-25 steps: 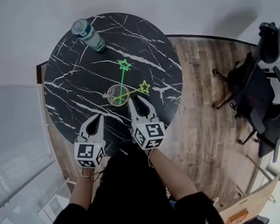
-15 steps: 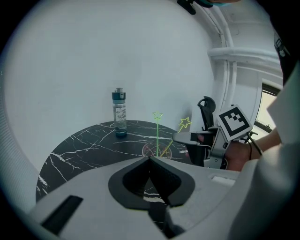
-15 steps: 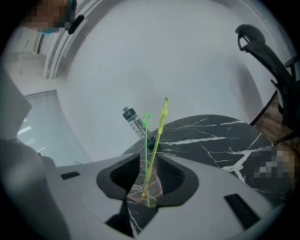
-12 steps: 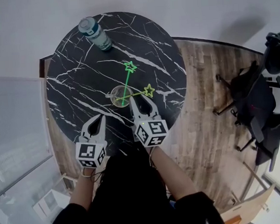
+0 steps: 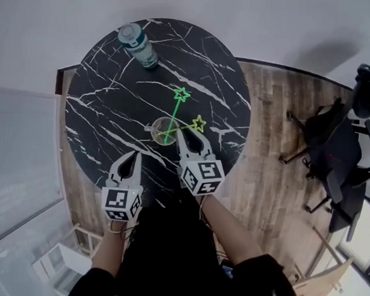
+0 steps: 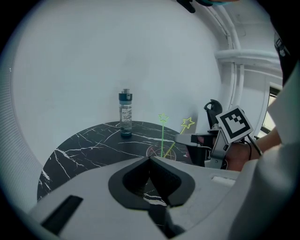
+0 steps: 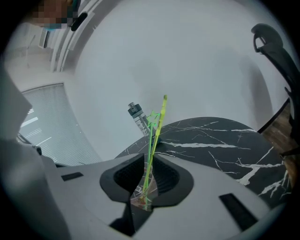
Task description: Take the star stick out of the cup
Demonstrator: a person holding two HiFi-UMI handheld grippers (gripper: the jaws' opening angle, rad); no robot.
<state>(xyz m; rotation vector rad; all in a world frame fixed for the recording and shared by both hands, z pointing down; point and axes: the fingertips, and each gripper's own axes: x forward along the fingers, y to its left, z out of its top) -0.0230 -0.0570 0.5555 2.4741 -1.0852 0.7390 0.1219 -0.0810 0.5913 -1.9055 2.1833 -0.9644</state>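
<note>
Item 1, person's forearms: both reach forward and down over the near edge of the round black marble table (image 5: 105, 112), elbows bent, one hand-held tool each

Item 2, left gripper (image 6: 150, 159): low above the near-left of the table, jaw tips meeting, nothing between them; well short of the cup and to its left

Item 3, right gripper (image 5: 189, 136): pushed further in than the left, marker cube facing up, jaws a little apart; its own view shows both sticks rising through the narrow gap between the jaws, not clamped, and the cup low in that gap

Item 4, clear cup (image 5: 163, 130): upright near the table's centre, just ahead of the right jaw tips

Item 5, green star stick (image 6: 162, 138): in the cup, leaning away from the person

Item 6, yellow star stick (image 7: 158, 126): in the same cup, leaning to the right, its star just beside the right jaws

Item 7, water bottle (image 5: 137, 44): upright at the far rim, well apart from the cup
</note>
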